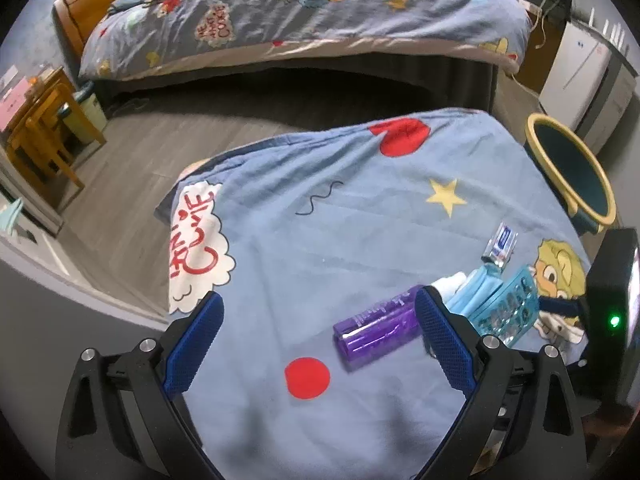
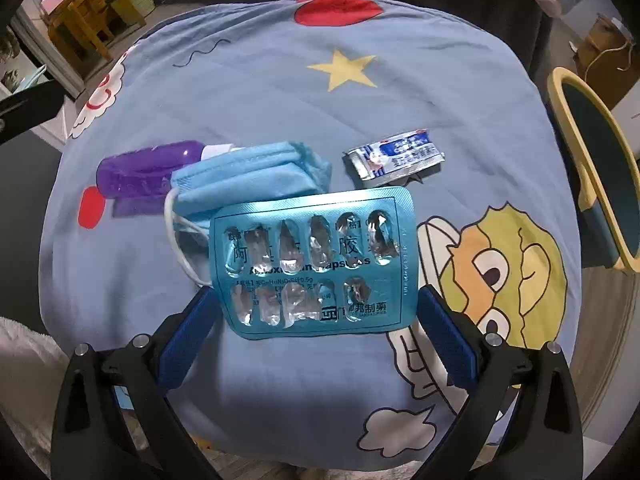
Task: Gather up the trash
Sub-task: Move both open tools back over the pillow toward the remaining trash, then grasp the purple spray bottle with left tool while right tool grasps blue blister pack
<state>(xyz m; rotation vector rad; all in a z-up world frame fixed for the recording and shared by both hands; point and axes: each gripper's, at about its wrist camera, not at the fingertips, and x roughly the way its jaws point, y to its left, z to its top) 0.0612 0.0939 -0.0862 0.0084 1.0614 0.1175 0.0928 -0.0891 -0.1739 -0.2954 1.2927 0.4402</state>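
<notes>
Several bits of trash lie on a blue cartoon-print bedspread (image 2: 280, 92). An emptied teal pill blister pack (image 2: 316, 264) sits just ahead of my right gripper (image 2: 318, 304), which is open with the pack's near edge between its blue fingers. Behind the pack lie a folded blue face mask (image 2: 248, 180), a purple bottle (image 2: 148, 168) and a torn silver sachet (image 2: 394, 156). My left gripper (image 1: 320, 312) is open above the spread, and the purple bottle (image 1: 376, 330) lies against its right finger (image 1: 444, 344). The mask (image 1: 480, 288), blister pack (image 1: 508, 312) and sachet (image 1: 500, 246) lie to its right.
A round bin with a yellow rim and dark inside (image 1: 572, 168) (image 2: 600, 168) stands off the spread's right edge. A second bed (image 1: 304, 16) lies across a strip of grey floor (image 1: 132, 168). Wooden furniture (image 1: 40, 128) is at the left, a white cabinet (image 1: 580, 68) at the right.
</notes>
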